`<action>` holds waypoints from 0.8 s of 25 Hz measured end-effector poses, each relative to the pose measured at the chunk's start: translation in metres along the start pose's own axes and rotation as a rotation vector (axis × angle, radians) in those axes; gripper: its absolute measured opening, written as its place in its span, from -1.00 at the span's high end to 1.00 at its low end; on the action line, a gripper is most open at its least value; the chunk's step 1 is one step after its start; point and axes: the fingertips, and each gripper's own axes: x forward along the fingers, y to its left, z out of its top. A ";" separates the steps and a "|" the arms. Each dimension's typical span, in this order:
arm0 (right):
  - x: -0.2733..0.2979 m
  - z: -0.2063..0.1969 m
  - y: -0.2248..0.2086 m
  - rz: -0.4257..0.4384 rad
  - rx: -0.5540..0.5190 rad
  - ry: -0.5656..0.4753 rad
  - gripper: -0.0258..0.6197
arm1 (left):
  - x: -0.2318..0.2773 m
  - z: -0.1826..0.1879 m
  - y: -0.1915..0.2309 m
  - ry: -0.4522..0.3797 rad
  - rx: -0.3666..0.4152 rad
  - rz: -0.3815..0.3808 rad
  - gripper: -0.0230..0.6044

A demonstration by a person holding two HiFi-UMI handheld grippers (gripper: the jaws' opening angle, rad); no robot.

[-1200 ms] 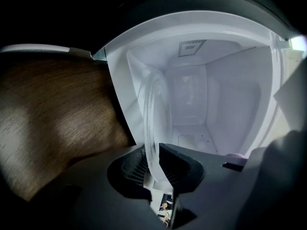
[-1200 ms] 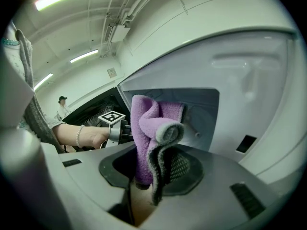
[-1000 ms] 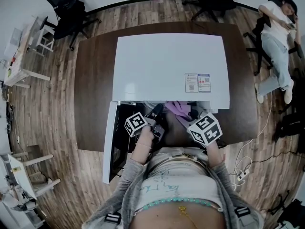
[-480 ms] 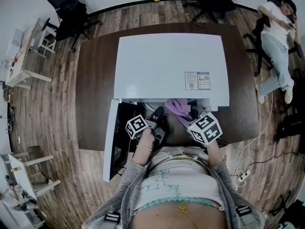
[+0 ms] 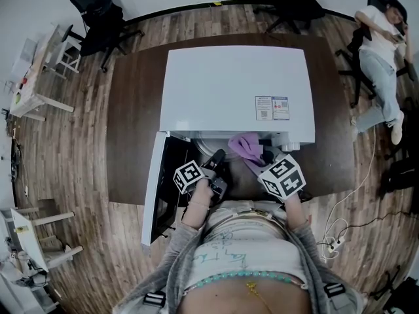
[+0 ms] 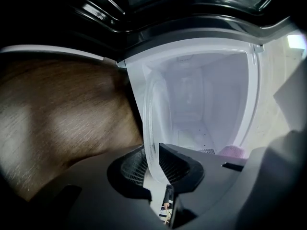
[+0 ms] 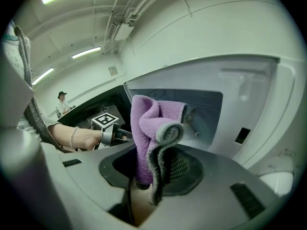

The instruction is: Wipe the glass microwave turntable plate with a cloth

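Two grippers meet at the open front of a white microwave [image 5: 236, 90], which stands on a dark brown table [image 5: 127, 123] in the middle of the head view. Its door [image 5: 152, 195] hangs open toward the lower left. The left gripper [image 6: 153, 163] is clenched on the rim of the glass turntable plate [image 6: 151, 123]. The plate stands on edge, rising from the jaws at lower centre of the left gripper view, with the pale oven cavity showing through it. The right gripper [image 7: 151, 169] is clamped on a purple cloth [image 7: 151, 123], bunched and standing up from the jaws before the cavity. From the head view the cloth sits just right of the left gripper, but whether it touches the plate cannot be told.
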 end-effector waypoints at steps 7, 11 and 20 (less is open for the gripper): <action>-0.003 0.002 0.006 -0.008 -0.011 -0.006 0.54 | -0.004 -0.001 -0.003 -0.019 -0.001 -0.012 0.72; -0.002 0.003 0.009 -0.011 -0.019 -0.008 0.54 | -0.007 -0.005 -0.001 -0.008 -0.004 -0.014 0.72; 0.002 0.005 0.014 -0.052 -0.022 -0.004 0.54 | -0.018 -0.024 0.009 0.062 -0.004 -0.005 0.72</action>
